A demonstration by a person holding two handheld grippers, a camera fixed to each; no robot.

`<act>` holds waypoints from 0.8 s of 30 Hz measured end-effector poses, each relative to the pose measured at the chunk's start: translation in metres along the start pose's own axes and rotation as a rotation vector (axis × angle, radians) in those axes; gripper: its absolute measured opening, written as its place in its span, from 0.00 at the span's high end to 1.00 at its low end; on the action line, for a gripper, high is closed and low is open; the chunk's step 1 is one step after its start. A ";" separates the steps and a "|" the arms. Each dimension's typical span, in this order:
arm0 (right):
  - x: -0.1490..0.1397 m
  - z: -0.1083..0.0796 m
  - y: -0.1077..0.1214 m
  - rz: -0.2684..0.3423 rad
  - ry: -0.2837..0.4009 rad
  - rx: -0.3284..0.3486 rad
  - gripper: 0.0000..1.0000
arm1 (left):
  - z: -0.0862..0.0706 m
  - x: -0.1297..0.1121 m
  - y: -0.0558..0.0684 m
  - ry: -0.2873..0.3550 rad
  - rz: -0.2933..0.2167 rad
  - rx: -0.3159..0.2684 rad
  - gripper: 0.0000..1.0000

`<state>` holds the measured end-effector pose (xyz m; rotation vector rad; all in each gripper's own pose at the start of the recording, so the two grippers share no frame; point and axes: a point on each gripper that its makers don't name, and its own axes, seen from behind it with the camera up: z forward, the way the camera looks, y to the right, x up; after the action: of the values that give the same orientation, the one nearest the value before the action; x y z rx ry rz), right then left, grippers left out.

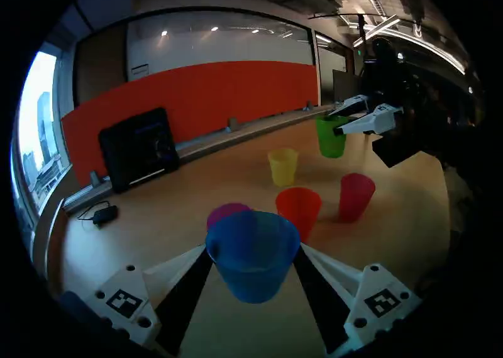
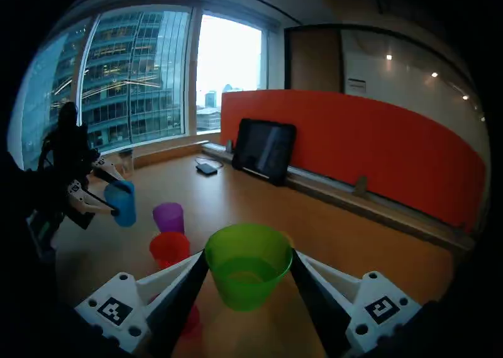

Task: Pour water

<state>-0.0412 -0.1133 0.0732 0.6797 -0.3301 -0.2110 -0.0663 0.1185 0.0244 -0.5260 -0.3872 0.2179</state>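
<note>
My left gripper (image 1: 254, 257) is shut on a blue cup (image 1: 253, 255), held upright above the wooden table (image 1: 157, 213). My right gripper (image 2: 249, 268) is shut on a green cup (image 2: 248, 274) with a little liquid at its bottom. In the left gripper view, the green cup (image 1: 329, 136) sits far right in the right gripper (image 1: 336, 124). The right gripper view has the blue cup (image 2: 121, 203) at left in the left gripper (image 2: 114, 197). On the table stand a purple cup (image 1: 226, 212), an orange cup (image 1: 298, 211), a red cup (image 1: 355, 196) and a yellow cup (image 1: 283, 166).
A black tablet (image 1: 138, 148) leans against the orange wall panel (image 1: 207, 100) at the table's back edge. A small black adapter with cable (image 1: 104, 215) lies near the window side. The person's dark sleeve (image 1: 415, 119) is behind the right gripper.
</note>
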 end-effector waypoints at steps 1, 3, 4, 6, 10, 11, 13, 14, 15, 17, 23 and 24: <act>-0.003 0.001 0.000 -0.001 -0.009 0.001 0.07 | 0.001 -0.003 0.001 -0.009 0.000 -0.003 0.13; -0.009 0.004 0.001 -0.004 -0.027 0.004 0.07 | 0.004 -0.009 0.003 -0.027 0.001 -0.010 0.13; -0.011 0.005 0.001 -0.005 -0.035 0.006 0.07 | 0.005 -0.012 0.003 -0.034 0.001 -0.012 0.13; -0.017 0.006 0.001 -0.008 -0.051 0.010 0.07 | 0.007 -0.016 0.004 -0.047 -0.001 -0.017 0.13; -0.026 0.009 0.001 -0.013 -0.081 0.018 0.07 | 0.011 -0.024 0.004 -0.071 -0.007 -0.024 0.13; -0.028 0.010 0.001 -0.015 -0.089 0.019 0.07 | 0.012 -0.027 0.004 -0.078 -0.010 -0.025 0.13; -0.032 0.011 0.003 -0.016 -0.101 0.018 0.07 | 0.014 -0.031 0.004 -0.089 -0.014 -0.028 0.13; -0.034 0.012 0.003 -0.017 -0.107 0.017 0.07 | 0.015 -0.033 0.004 -0.096 -0.016 -0.030 0.13; -0.036 0.012 0.004 -0.017 -0.112 0.017 0.07 | 0.016 -0.035 0.004 -0.101 -0.017 -0.031 0.13; -0.038 0.013 0.004 -0.016 -0.122 0.017 0.07 | 0.018 -0.038 0.005 -0.112 -0.020 -0.035 0.13; -0.043 0.015 0.004 -0.013 -0.138 0.019 0.07 | 0.023 -0.049 0.008 -0.136 -0.020 -0.042 0.13; -0.044 0.015 0.004 -0.013 -0.141 0.019 0.07 | 0.023 -0.050 0.008 -0.140 -0.020 -0.043 0.13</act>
<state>-0.0871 -0.1062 0.0769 0.6876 -0.4627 -0.2693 -0.1223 0.1209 0.0234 -0.5504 -0.5337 0.2282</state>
